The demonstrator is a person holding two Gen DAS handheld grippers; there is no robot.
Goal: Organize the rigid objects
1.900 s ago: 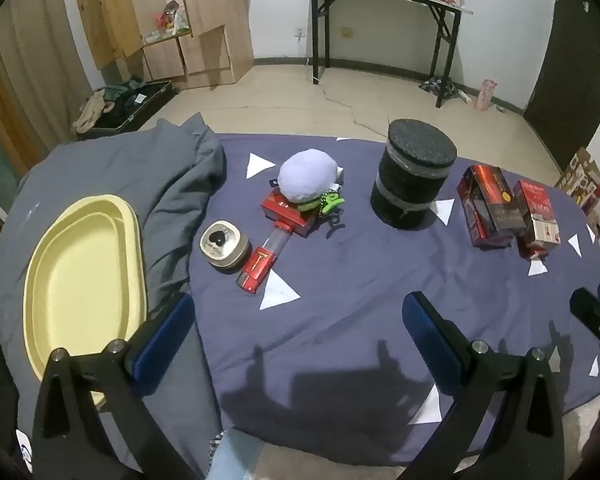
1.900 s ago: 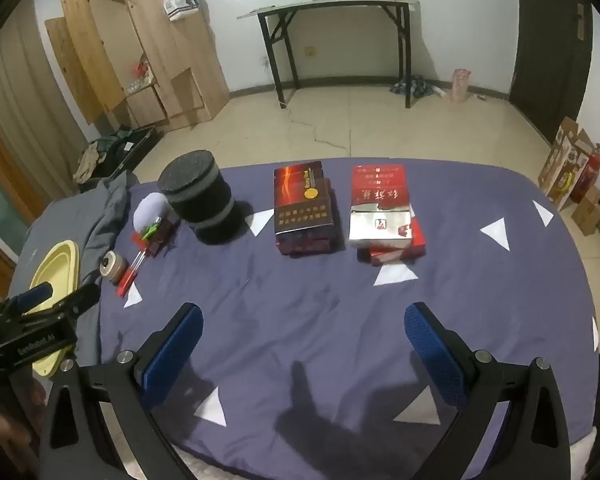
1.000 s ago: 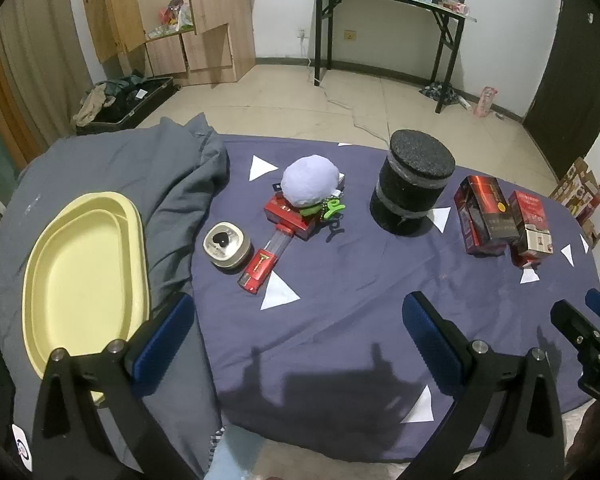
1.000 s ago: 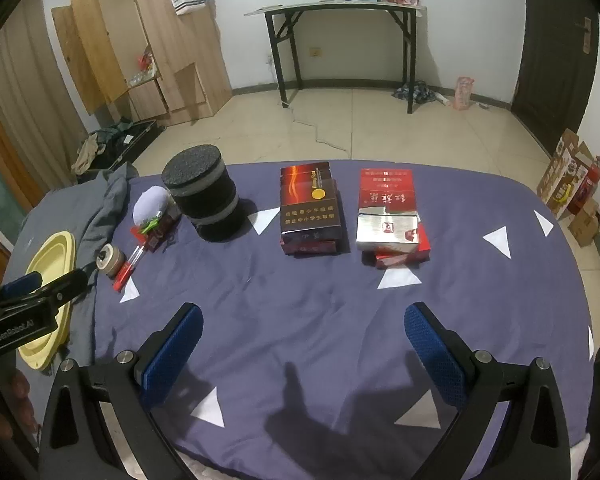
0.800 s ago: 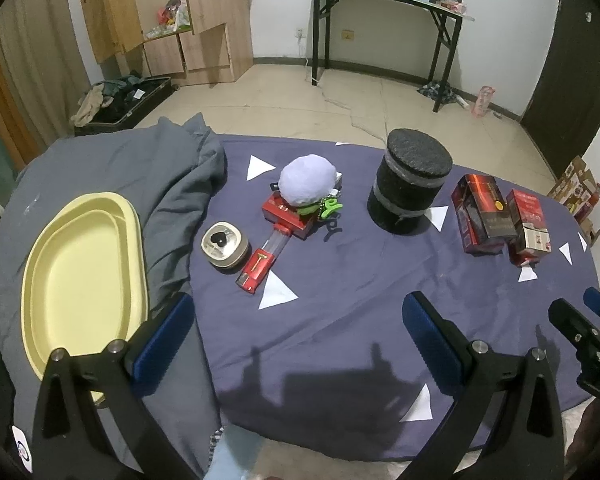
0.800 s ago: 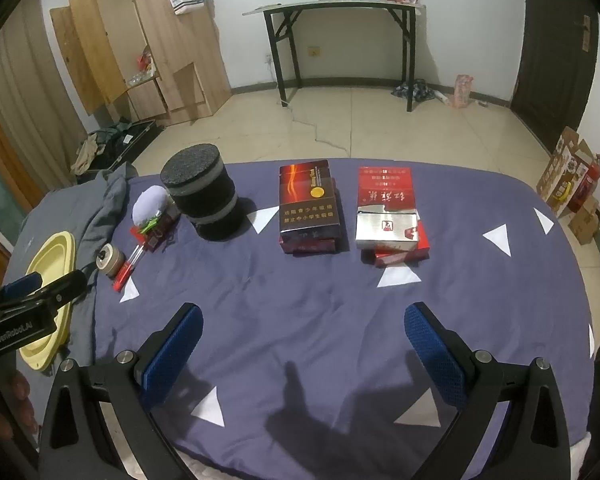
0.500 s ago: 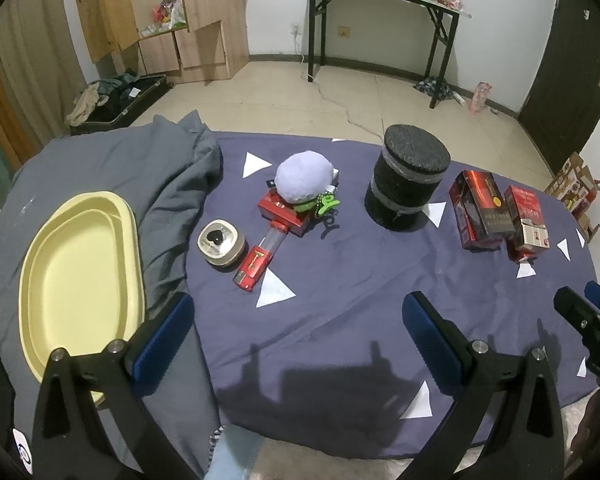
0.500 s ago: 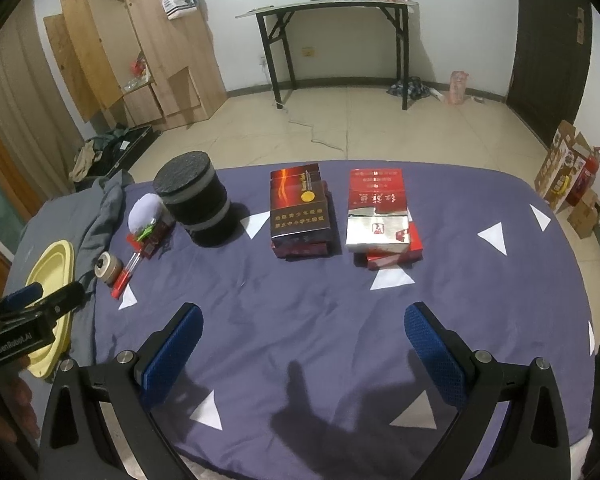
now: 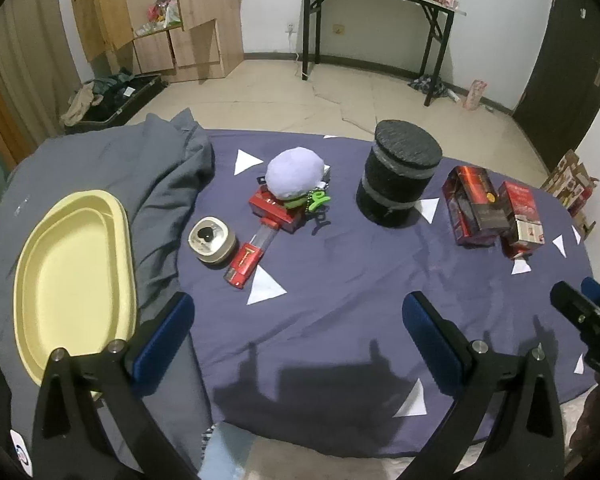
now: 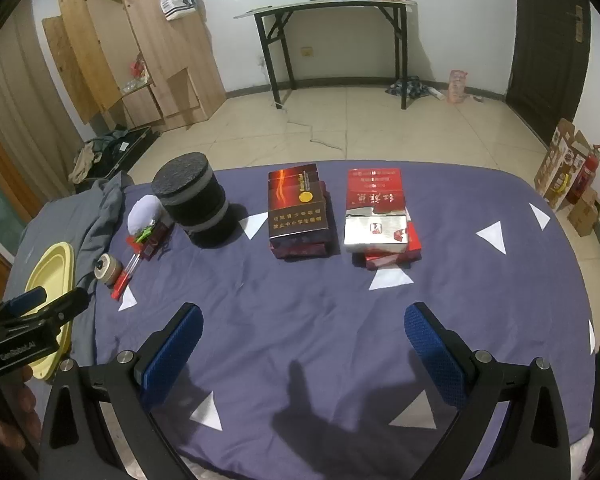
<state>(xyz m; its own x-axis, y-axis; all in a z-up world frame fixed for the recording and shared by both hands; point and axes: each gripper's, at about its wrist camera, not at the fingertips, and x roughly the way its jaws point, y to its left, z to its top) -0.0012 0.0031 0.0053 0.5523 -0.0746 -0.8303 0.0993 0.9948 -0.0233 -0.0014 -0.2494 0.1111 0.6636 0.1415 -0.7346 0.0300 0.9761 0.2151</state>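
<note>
On the purple cloth lie a black foam cylinder (image 9: 398, 178), a dark red box stack (image 10: 298, 210), a red and white box stack (image 10: 376, 216), a lilac plush ball (image 9: 296, 174) on a red box (image 9: 276, 210), a red tube (image 9: 250, 254) and a round tin (image 9: 212, 238). A yellow tray (image 9: 72, 276) lies at the left. My left gripper (image 9: 300, 328) is open and empty above the near cloth. My right gripper (image 10: 302, 340) is open and empty, near the front edge.
A grey garment (image 9: 156, 168) is bunched beside the tray. The table's front edge runs just below both grippers. Beyond the table are a tiled floor, a black desk (image 10: 332, 12) and wooden cabinets (image 10: 112, 60).
Both grippers have drifted slightly; the views shift a little back from the objects. Nothing was taken hold of and no object moved.
</note>
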